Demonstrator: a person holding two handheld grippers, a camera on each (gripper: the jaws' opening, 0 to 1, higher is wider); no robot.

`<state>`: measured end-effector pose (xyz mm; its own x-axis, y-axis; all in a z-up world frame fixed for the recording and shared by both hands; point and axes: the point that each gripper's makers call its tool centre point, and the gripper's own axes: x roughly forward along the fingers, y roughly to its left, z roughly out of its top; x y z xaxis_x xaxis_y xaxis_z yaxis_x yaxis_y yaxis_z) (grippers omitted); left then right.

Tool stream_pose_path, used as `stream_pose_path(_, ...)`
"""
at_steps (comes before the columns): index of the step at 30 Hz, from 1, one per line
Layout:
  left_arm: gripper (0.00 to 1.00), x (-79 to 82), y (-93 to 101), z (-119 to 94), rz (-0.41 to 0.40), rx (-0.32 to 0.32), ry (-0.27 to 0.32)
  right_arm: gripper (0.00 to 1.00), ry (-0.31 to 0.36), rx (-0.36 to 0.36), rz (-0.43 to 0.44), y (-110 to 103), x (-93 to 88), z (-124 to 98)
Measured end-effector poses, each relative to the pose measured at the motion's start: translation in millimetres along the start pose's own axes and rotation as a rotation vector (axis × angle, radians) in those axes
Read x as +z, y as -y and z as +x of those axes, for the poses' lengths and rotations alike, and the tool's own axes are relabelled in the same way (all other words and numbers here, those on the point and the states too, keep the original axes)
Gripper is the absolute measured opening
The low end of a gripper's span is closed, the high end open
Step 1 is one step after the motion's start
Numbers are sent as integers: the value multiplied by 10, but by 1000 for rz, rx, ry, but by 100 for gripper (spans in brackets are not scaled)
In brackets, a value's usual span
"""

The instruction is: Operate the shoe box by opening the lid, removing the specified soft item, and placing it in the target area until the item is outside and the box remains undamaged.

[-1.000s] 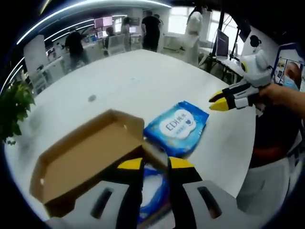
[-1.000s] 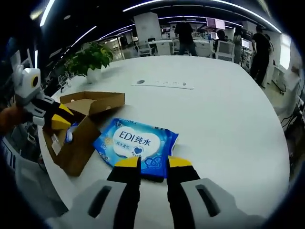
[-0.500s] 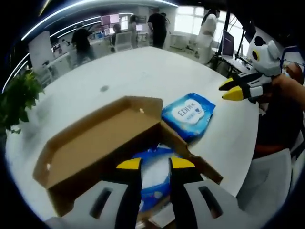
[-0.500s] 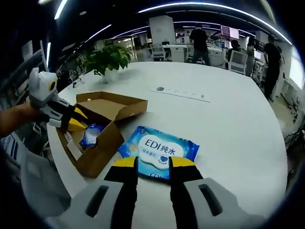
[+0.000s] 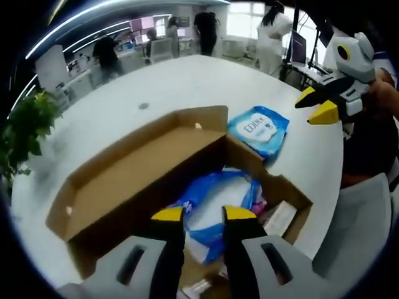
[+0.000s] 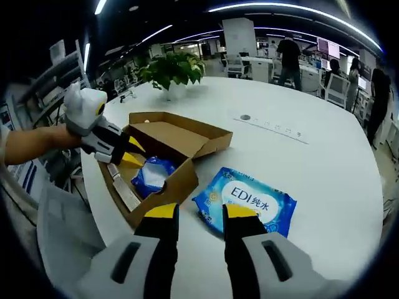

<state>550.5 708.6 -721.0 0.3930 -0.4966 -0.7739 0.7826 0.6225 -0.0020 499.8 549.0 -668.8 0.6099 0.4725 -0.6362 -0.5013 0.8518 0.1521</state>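
Shoe box [image 5: 156, 168] (lid open) now nearer left gripper [image 5: 203, 213]

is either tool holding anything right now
No. The left tool hangs open over the open shoe box, the right tool open above the wipes pack on the table; neither grips anything.

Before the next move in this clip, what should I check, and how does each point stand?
1. Shoe box lid open: ok, folded back.
2. One blue wipes pack out on the white table: ok, beside the box.
3. Left gripper free: ok, jaws apart over the blue soft pack inside the box.
4. Right gripper free: ok, nothing between its jaws.
5. Box undamaged: cannot tell, no tear seen on the visible walls.
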Motion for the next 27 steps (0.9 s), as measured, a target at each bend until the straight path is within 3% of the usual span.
stream_pose_path(13,21,-77,-55,228,88,-35,-46,26,-45,120,-97,-397,43,254)
stream_pose_path(20,21,-32,-39,342,144,-53,-46,26,-78,161,-139,-536,27,387)
stream_pose_path(24,17,-32,-72,371,167,-50,-49,26,-86,185,-161,-622,43,470)
stream_pose_path(27,6,-24,-112,361,169,-42,-42,26,-93,201,-176,-682,53,548)
